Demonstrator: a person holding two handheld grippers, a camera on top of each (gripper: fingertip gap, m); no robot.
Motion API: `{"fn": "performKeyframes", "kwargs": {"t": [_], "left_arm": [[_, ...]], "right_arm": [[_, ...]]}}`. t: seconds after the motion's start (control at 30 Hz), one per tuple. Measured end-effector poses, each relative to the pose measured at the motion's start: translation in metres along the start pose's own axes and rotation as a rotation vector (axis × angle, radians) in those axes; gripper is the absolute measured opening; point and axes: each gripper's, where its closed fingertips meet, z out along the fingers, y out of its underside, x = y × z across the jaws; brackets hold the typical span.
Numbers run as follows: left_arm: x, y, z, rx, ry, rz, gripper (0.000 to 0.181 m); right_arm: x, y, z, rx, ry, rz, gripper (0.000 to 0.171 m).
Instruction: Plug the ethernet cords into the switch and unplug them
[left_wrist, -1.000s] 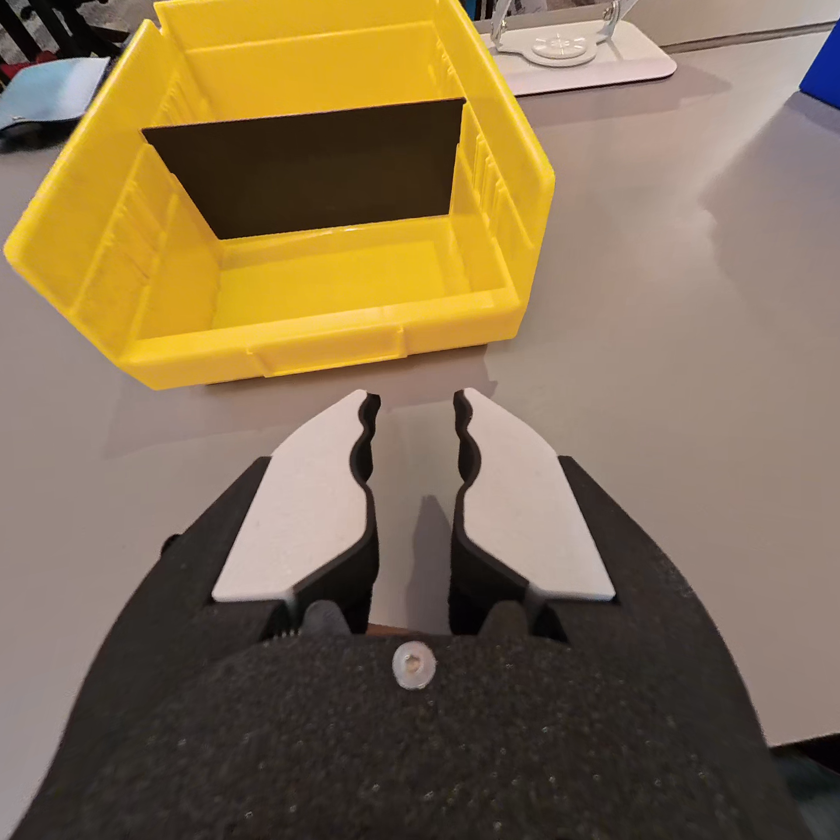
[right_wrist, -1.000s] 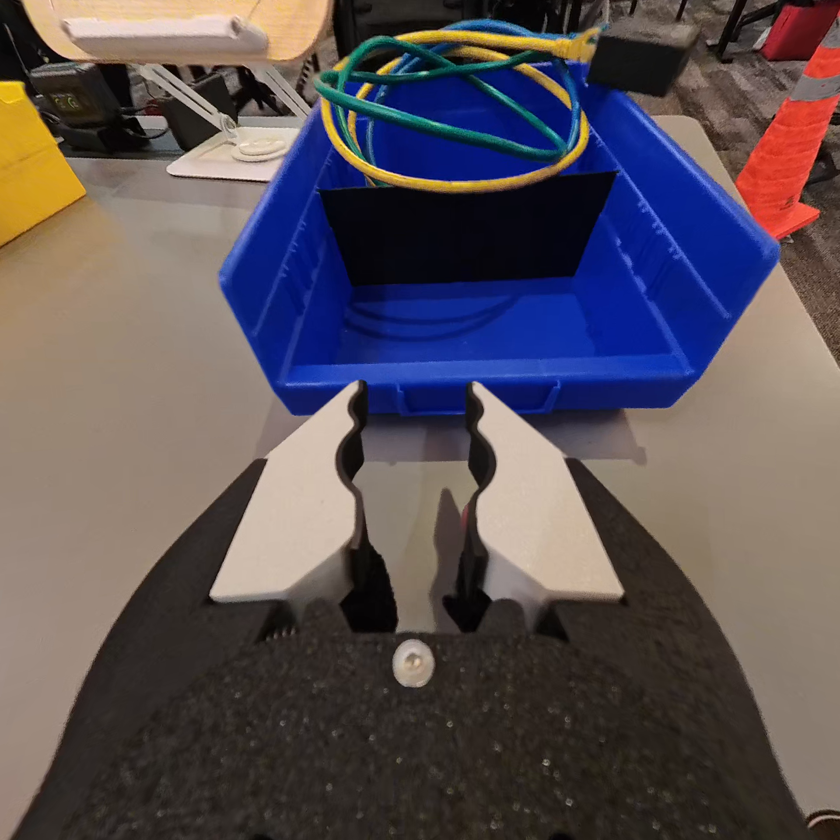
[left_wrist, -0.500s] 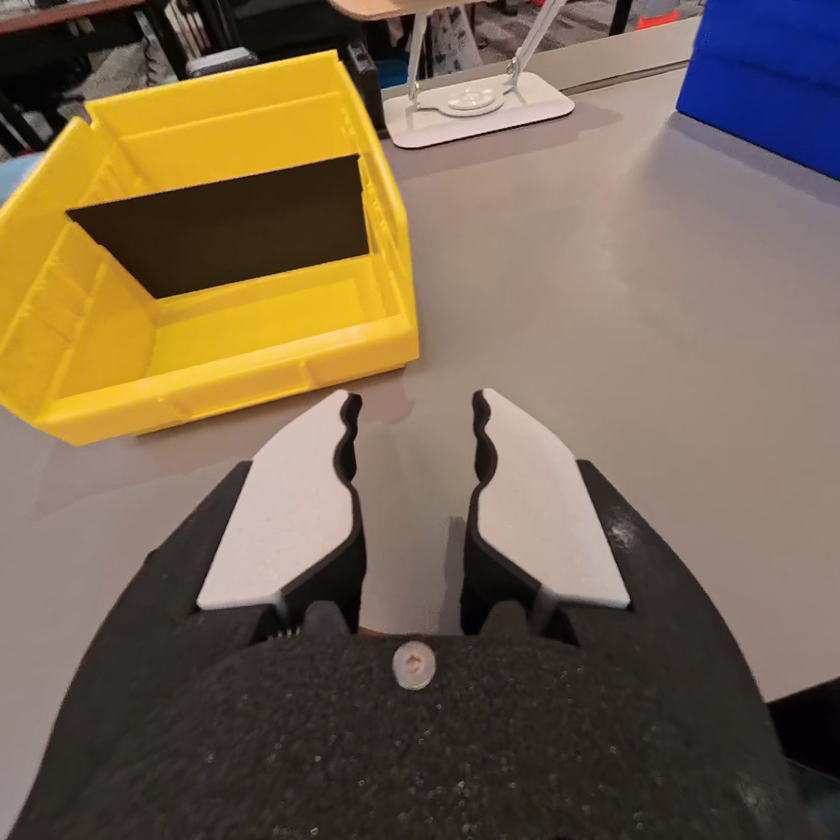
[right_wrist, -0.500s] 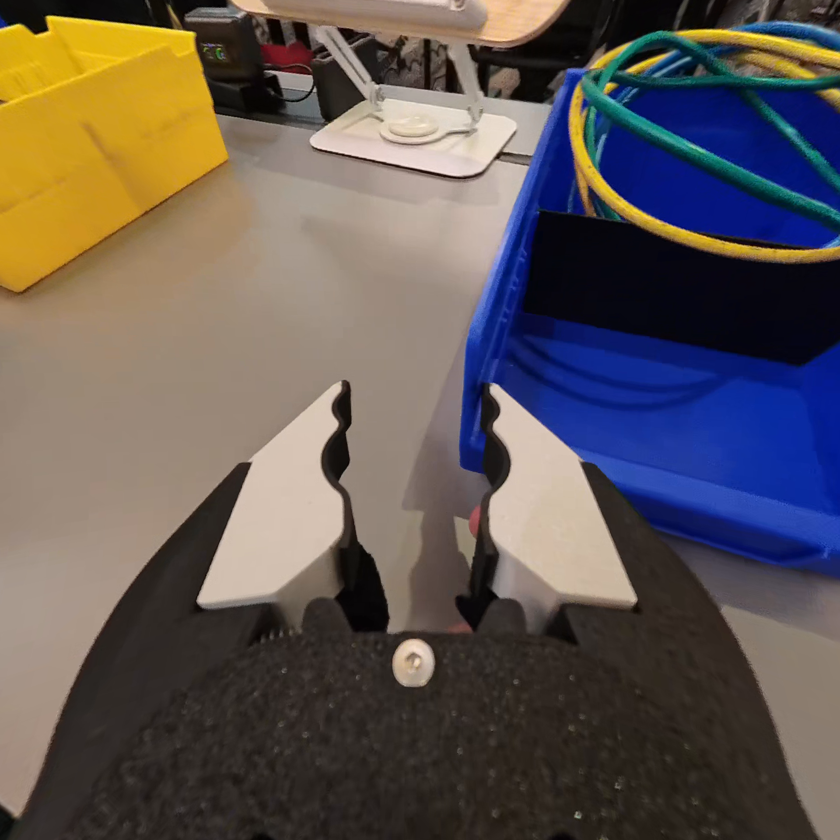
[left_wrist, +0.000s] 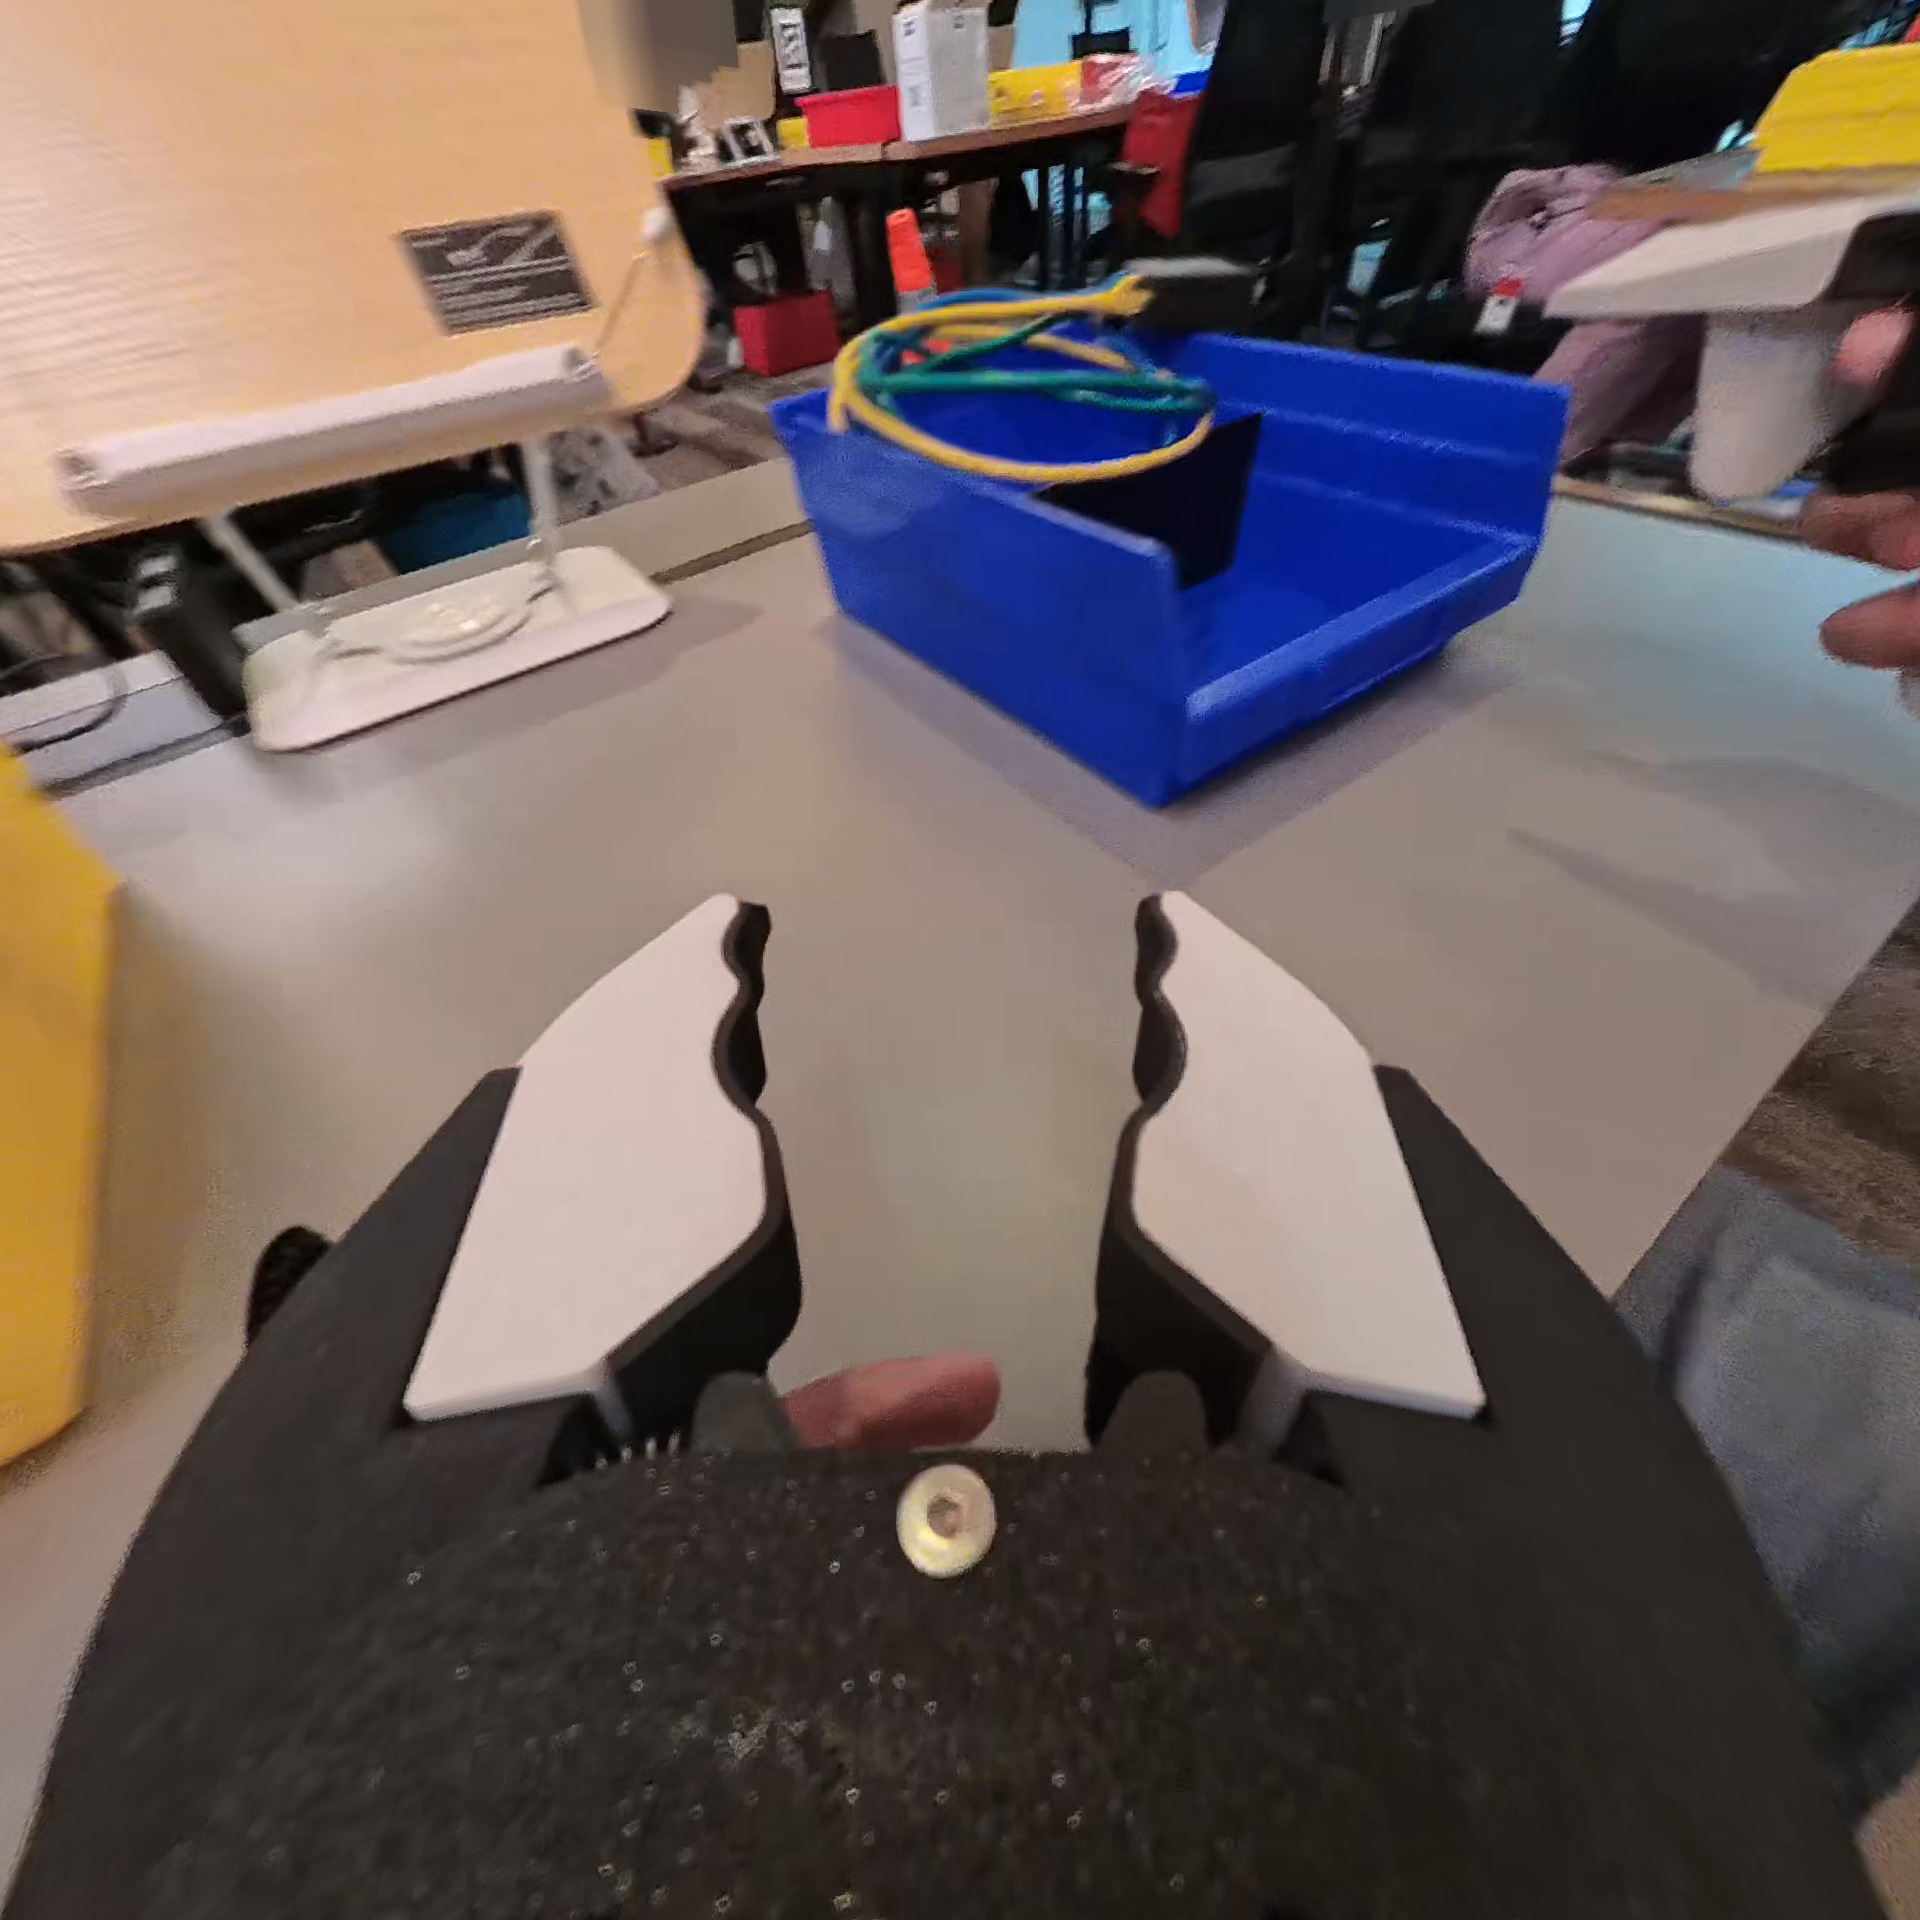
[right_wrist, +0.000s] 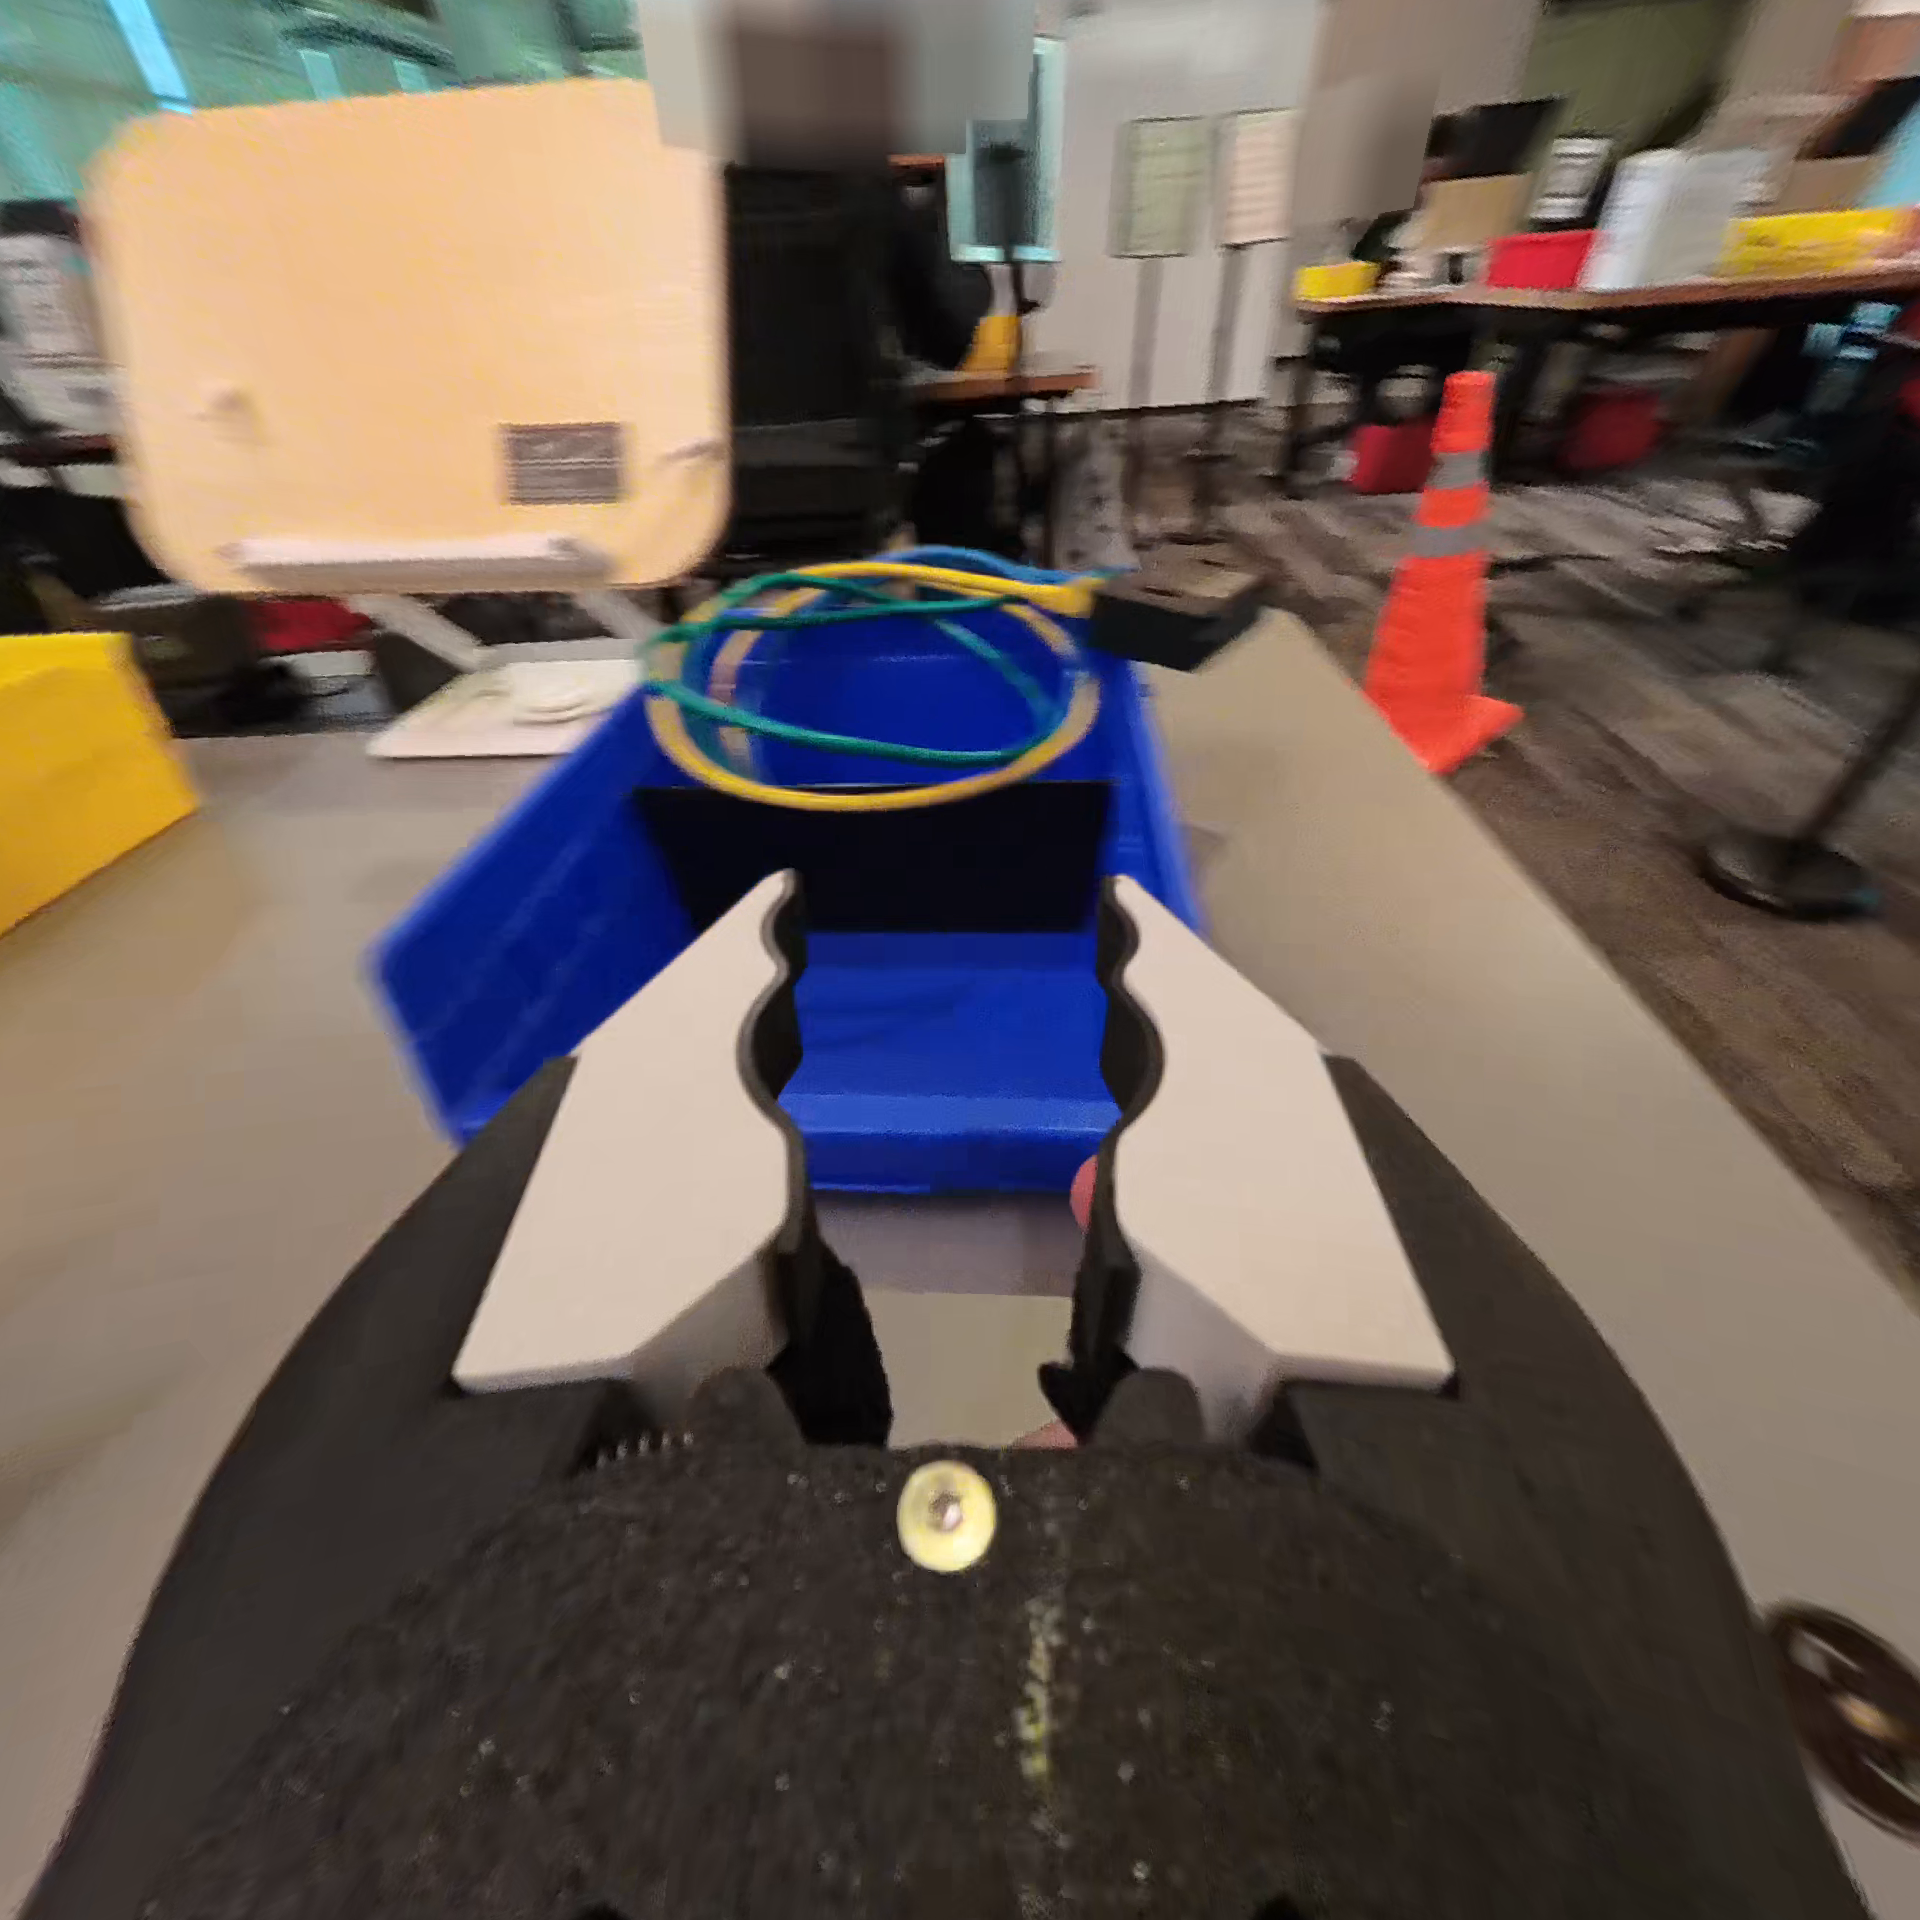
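Both claws empty, cords + switch not yet touched, snag risk ahead.

Tabletop (left_wrist: 935, 831) bare under me; blue bin (right_wrist: 540, 935) sits toward its far right corner w/ the ethernet cords (right_wrist: 862, 717) looped over the back rim, the black switch (right_wrist: 1169, 618) perched at that rim's right end. Left claw (left_wrist: 951, 920) & right claw (right_wrist: 951, 894) both spread wide, holding nothing. I reckon pulling one loop drags the tangle, and the switch could tip off the rim.

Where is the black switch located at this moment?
The switch sits at the far right corner of the blue bin, above its rim, with the coiled ethernet cords beside it; both views show it.
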Motion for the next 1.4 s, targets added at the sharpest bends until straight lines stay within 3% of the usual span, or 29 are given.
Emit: {"fn": "performKeyframes", "kwargs": {"t": [0.1,0.23,0.33,0.47,0.5,0.53,0.6,0.83,1.03,1.23,1.4], "left_arm": [[0.036,-0.020,0.047,0.014,0.084,-0.063,0.066],[0.053,-0.023,0.111,-0.031,0.030,-0.094,0.065],[0.047,-0.010,0.148,-0.148,-0.073,-0.109,0.064],[0.036,-0.001,0.170,-0.218,-0.158,-0.170,0.043],[0.037,-0.001,0.172,-0.226,-0.150,-0.191,0.025],[0.035,-0.001,0.174,-0.237,-0.161,-0.196,0.013],[0.028,0.001,0.173,-0.269,-0.195,-0.154,0.010],[0.005,-0.010,0.134,-0.235,-0.229,-0.144,0.006],[-0.039,-0.009,0.064,-0.162,-0.302,-0.131,0.005],[-0.095,0.005,-0.008,-0.136,-0.458,-0.034,0.006],[-0.125,0.041,-0.025,-0.179,-0.491,-0.093,0.006]], "right_arm": [[0.043,0.022,0.008,-0.060,0.097,-0.009,0.055],[0.040,0.057,0.025,-0.200,0.032,0.085,0.056],[0.038,0.074,0.038,-0.274,0.032,0.029,0.055],[0.044,0.087,0.054,-0.327,0.101,-0.026,0.028],[0.049,0.086,0.055,-0.316,0.144,-0.032,0.006],[0.047,0.086,0.057,-0.312,0.140,-0.037,0.005],[0.043,0.084,0.057,-0.303,0.132,-0.066,0.005],[0.004,0.061,0.040,-0.206,0.139,-0.069,0.004],[-0.072,0.048,0.027,-0.150,0.051,-0.037,0.003],[-0.163,0.066,0.037,-0.198,-0.093,-0.052,0.005],[-0.203,0.090,0.048,-0.247,-0.131,-0.125,0.005]]}}
